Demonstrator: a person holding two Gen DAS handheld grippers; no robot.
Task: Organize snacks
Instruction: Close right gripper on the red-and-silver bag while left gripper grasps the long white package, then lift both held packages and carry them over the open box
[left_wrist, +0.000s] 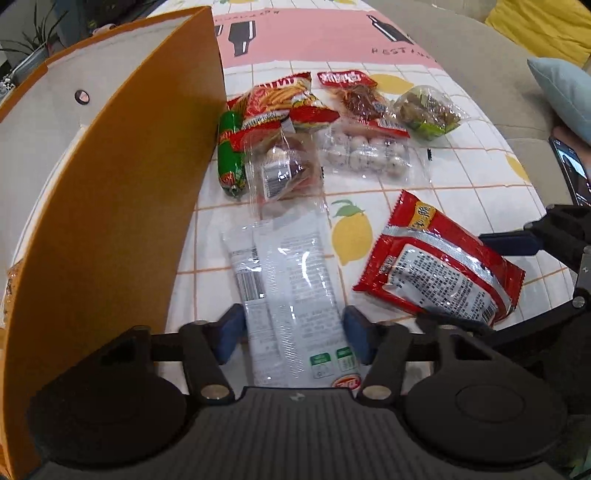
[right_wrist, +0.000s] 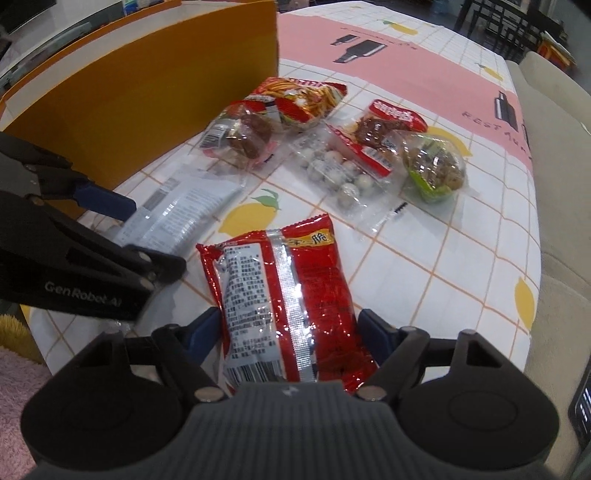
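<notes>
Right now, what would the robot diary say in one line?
left gripper: around white packet, not lifted | right gripper: around red packet | orange box: left | other snacks: on table

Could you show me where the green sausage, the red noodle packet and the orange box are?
green sausage (left_wrist: 231, 157): left wrist view, middle of its casing.
red noodle packet (right_wrist: 291, 302): right wrist view, on the back seam.
orange box (left_wrist: 122, 192): left wrist view, outer side wall.

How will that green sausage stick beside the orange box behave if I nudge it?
The green sausage is a rounded cylinder lying on its side on the tablecloth, so it will probably roll sideways. Its glossy casing looks slippery. The orange box close on its left would likely stop it that way.
</notes>
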